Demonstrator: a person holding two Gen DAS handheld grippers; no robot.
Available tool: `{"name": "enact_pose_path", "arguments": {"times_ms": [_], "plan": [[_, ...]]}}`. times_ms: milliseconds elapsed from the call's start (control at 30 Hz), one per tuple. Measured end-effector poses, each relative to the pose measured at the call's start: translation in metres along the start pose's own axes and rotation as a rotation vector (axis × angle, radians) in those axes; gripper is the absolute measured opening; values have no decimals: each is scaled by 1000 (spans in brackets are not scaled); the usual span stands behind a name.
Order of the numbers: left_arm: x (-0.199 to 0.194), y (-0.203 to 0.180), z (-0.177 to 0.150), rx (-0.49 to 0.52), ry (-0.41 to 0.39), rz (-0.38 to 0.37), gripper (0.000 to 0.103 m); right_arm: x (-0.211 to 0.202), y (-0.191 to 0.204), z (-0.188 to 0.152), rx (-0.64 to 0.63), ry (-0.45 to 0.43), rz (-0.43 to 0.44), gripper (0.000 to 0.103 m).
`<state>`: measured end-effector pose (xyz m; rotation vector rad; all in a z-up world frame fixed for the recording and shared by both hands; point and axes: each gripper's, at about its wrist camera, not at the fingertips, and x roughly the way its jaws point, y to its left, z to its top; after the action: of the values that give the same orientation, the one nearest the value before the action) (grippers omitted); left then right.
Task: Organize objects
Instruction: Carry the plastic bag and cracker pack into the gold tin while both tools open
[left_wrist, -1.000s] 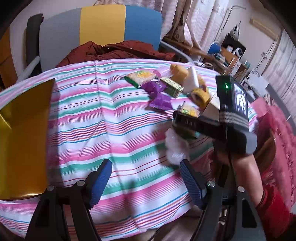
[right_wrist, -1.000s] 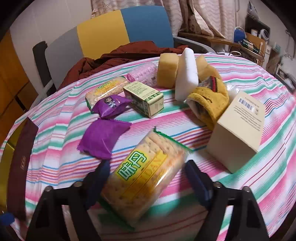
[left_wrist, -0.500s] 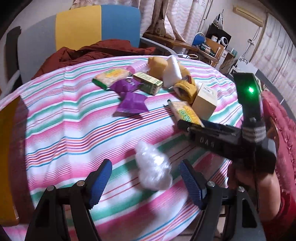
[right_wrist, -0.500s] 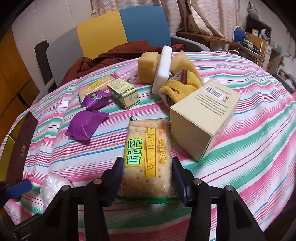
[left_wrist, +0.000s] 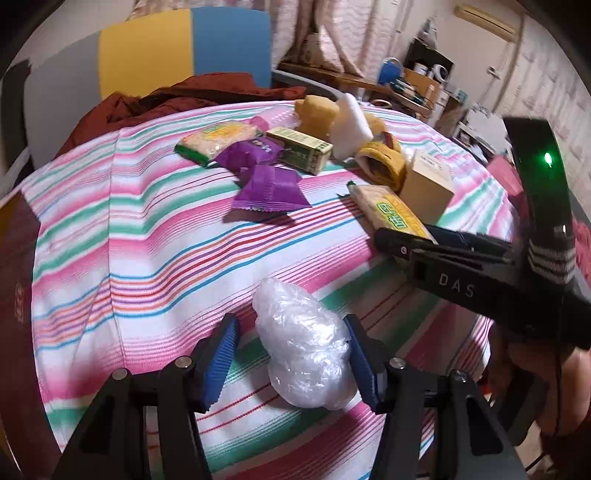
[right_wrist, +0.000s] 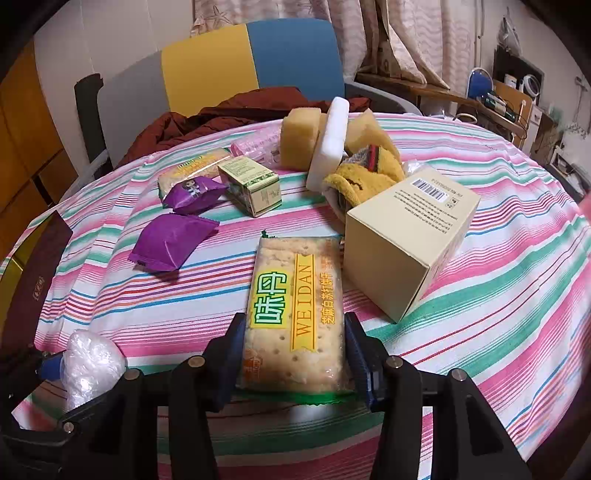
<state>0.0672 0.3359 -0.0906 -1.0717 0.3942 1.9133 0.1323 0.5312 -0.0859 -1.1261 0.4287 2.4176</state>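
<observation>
A crumpled clear plastic wad (left_wrist: 303, 347) lies near the front edge of the striped tablecloth (left_wrist: 147, 240). My left gripper (left_wrist: 290, 321) straddles it with its jaws closing. The right pad touches the wad, while a gap still shows at the left pad (left_wrist: 221, 350). My right gripper (right_wrist: 294, 319) is shut on the near end of a flat cracker packet (right_wrist: 295, 295) with green and yellow lettering, which rests on the cloth. In the left wrist view, that packet (left_wrist: 391, 214) shows at the right, ahead of the right gripper's black body.
Behind the packet stand a beige carton (right_wrist: 406, 240), a yellow cloth (right_wrist: 365, 177), sponges (right_wrist: 299, 136), a white foam block (right_wrist: 330, 140), a green box (right_wrist: 251, 184), two purple sachets (right_wrist: 173, 243) and another cracker pack (right_wrist: 192, 170). A dark flat box (right_wrist: 37, 280) lies at the left edge. A chair (right_wrist: 251, 59) holds a red-brown garment.
My left gripper came down and forward over the plastic wad, and its jaws narrowed around it. My right gripper closed on the cracker packet, which turned from tilted to straight between the pads.
</observation>
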Motion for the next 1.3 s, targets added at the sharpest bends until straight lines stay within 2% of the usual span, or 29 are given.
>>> {"name": "enact_pose_path", "arguments": {"times_ms": [67,100,133,200,400,567,767,900,1100,1300], "plan": [[-1,2,-2,3,-16,3,52,-1,0,0,7,-1,11,51],[-4,4,-3,-8,-27,18,41,-3,1,-1,13,0,20,51],[-5,7,-4,-21,-33,29,37,-4,1,-1,19,-1,32,51],[-8,16,-6,-64,-45,-19,37,-6,5,-2,25,2,55,51],[-26,30,-17,-142,-85,-79,36,-14,22,-9,35,22,142,51],[-64,43,-26,-173,-168,-79,36,-22,49,-13,3,26,205,51],[-111,68,-38,-261,-275,-90,36,-29,82,-13,11,36,307,51],[-144,94,-50,-300,-354,-19,36,-40,104,-8,46,28,394,51],[-179,151,-73,-431,-425,114,36,-67,161,0,-6,4,560,51],[-196,209,-97,-566,-422,226,36,-85,226,1,-118,-2,662,50]]}}
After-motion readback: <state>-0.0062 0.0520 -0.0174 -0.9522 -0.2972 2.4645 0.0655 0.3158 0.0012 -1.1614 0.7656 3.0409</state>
